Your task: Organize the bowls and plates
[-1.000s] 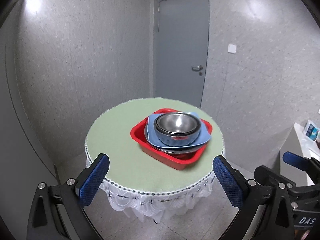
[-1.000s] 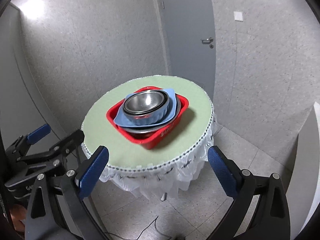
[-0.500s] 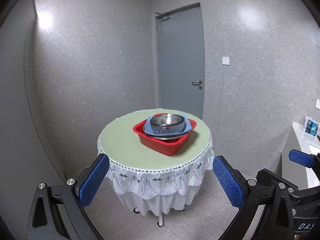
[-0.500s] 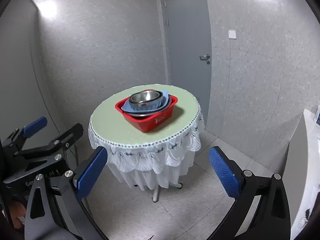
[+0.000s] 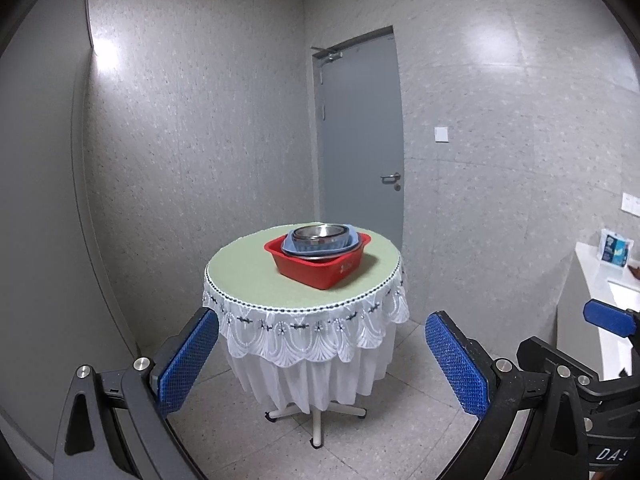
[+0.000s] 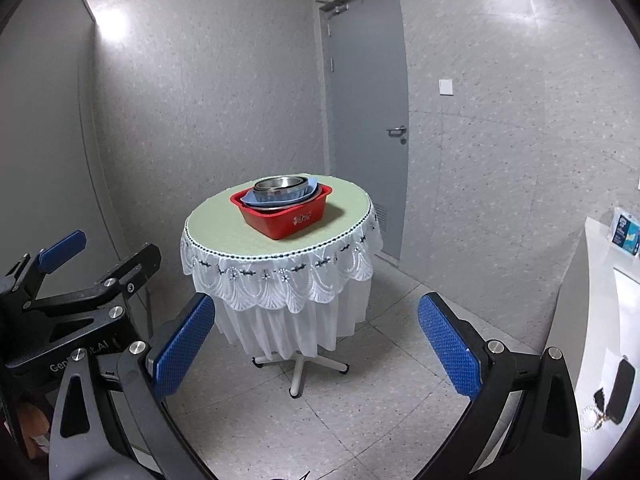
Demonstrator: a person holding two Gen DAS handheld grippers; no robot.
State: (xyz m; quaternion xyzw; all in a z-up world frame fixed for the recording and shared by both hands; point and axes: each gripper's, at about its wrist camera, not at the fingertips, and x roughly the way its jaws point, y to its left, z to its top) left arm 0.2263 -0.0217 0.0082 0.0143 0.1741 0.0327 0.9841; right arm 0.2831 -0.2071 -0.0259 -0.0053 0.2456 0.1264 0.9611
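A red plastic basin (image 5: 320, 267) (image 6: 285, 219) sits on a round table (image 5: 248, 276) (image 6: 216, 232) with a green top and white lace skirt. Stacked in the basin are a steel plate, a blue plate (image 5: 289, 245) (image 6: 256, 199) and a steel bowl (image 5: 318, 232) (image 6: 280, 183) on top. My left gripper (image 5: 322, 364) stands open, well back from the table and below its top. My right gripper (image 6: 316, 350) is also open and just as far back. Neither holds anything. The left gripper (image 6: 60, 264) shows at the left of the right wrist view.
A grey door (image 5: 360, 140) stands shut behind the table. A white counter (image 6: 592, 280) runs along the right with a blue-and-white pack (image 6: 626, 234) and keys (image 6: 612, 396) on it. Tiled floor (image 6: 360, 400) lies between me and the table's star foot (image 5: 316, 416).
Both grippers have pulled back and down from over the table; the basin now looks small and far. Their jaws stayed open. The stack in the basin has not moved.
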